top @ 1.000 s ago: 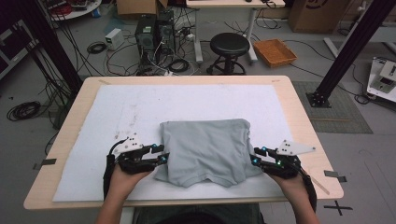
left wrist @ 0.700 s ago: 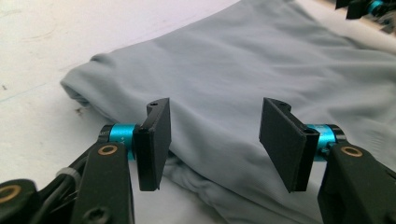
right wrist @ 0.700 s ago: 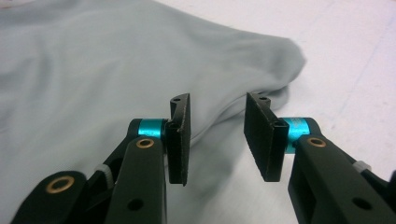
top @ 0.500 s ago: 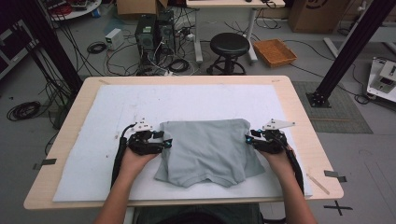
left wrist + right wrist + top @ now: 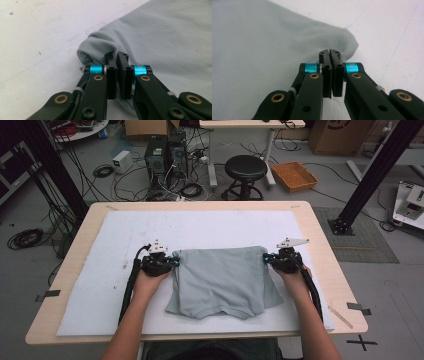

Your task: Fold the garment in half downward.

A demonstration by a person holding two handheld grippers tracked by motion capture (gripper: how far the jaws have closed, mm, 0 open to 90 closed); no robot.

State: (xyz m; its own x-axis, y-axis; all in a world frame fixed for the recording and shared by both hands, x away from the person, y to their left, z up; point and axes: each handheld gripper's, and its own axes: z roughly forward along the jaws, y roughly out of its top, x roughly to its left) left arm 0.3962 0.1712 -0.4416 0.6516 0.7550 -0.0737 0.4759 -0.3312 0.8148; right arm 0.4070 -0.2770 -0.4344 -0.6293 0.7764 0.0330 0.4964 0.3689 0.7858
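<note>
A grey shirt [image 5: 222,280] lies folded on the white mat [image 5: 100,295]. My left gripper [image 5: 175,261] is at the shirt's far left corner. In the left gripper view its jaws [image 5: 117,56] have just been closing and now stand shut, pinching a bunched fold of the shirt [image 5: 162,37]. My right gripper [image 5: 266,259] is at the far right corner. In the right gripper view it [image 5: 329,53] has also just been closing and is shut on the shirt's edge [image 5: 262,37], near its rounded corner. A hand holds each gripper, forearms coming in from the near edge.
The mat covers most of the wooden table [image 5: 325,250]. A thin stick [image 5: 340,316] lies near the table's front right corner. Beyond the far edge stand a black stool [image 5: 245,170], computer cases [image 5: 162,155] and floor cables.
Both hands have moved away from the person along the shirt's sides, from its near end to its far corners. Both pairs of jaws have gone from open to shut on the cloth.
</note>
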